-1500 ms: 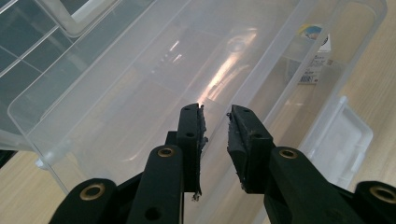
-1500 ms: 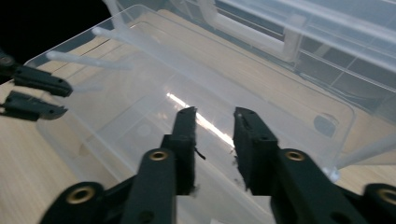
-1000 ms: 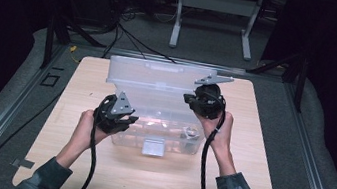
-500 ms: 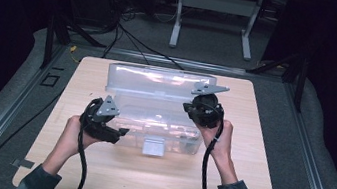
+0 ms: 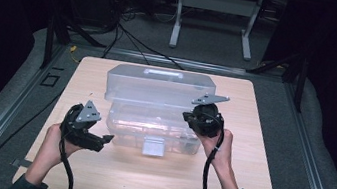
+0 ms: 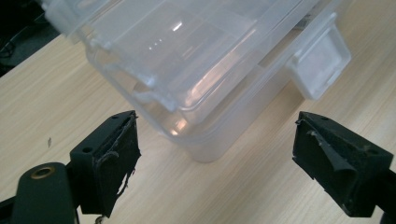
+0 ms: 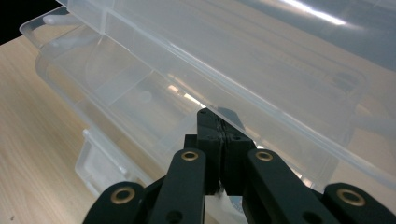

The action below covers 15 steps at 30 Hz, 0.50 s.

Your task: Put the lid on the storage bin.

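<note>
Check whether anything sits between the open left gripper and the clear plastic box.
Nothing visible does. The left gripper is open, and bare wooden table lies between its jaws and the near corner of the clear plastic box.

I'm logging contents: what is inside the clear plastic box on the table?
The clear plastic box shows moulded dividers and compartments that look bare where visible. Its half-raised lid, glare, and the right gripper at the rim hide the rest.

Lighting, as we record it: overhead light falls on the wooden table point(image 5: 261, 138), the surroundings dark. We note white glare streaks on the clear plastic box point(image 6: 196, 60) in both gripper views. High view soft; near black jaws slightly blurred.
</note>
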Motion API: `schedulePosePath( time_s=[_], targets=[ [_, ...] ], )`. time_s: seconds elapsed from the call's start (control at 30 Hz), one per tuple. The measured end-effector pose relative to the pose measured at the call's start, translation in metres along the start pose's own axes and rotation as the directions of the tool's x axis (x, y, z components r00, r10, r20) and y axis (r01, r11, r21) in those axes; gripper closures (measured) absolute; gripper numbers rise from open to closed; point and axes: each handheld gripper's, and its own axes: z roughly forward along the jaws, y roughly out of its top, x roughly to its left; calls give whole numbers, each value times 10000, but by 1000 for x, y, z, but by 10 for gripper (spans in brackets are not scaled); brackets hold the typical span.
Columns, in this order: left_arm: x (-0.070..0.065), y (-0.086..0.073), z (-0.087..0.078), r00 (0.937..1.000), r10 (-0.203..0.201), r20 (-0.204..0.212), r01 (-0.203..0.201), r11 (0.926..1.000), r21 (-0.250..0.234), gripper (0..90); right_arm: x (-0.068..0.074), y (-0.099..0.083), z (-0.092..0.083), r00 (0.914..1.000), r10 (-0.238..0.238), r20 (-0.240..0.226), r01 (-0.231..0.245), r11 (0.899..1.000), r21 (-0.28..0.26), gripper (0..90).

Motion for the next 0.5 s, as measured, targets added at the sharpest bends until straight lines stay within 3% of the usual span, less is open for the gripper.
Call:
schedulePosePath(
  time_s=[0.23,0.27,0.3,0.33,0.37,0.4,0.43,0.47,0.5],
  targets=[
    [2,-18,4,9984,-498,-262,501,9987,113,106,-4,-13,-8,9994,292,-195,-292,9996,0,883],
    [3,-20,4,9980,-512,-363,514,9987,57,108,-5,-16,-7,9966,365,-744,-384,9990,-243,882],
    [3,-23,3,9970,-596,-485,594,9982,-51,111,-5,-17,-7,9959,393,-813,-416,9988,-264,882],
    [4,-26,3,9965,-661,-510,658,9978,-78,112,-4,-19,-7,9958,397,-825,-414,9989,-198,882],
    [5,-29,5,9964,-679,-514,679,9977,-4,114,-2,-20,-8,9987,362,-353,-359,9993,73,881],
    [6,-31,6,9961,-723,-513,729,9973,89,114,-2,-22,-8,9986,373,-374,-368,9992,121,881],
    [8,-35,8,9952,-848,-498,857,9962,163,114,-3,-25,-7,9951,410,-898,-419,9991,-81,875],
    [9,-37,11,9948,-897,-492,911,9955,267,113,0,-26,-9,9985,402,-366,-399,9992,76,874],
    [10,-39,13,9946,-923,-474,940,9950,335,113,0,-27,-11,9983,413,-419,-412,9991,41,873]
  ],
)
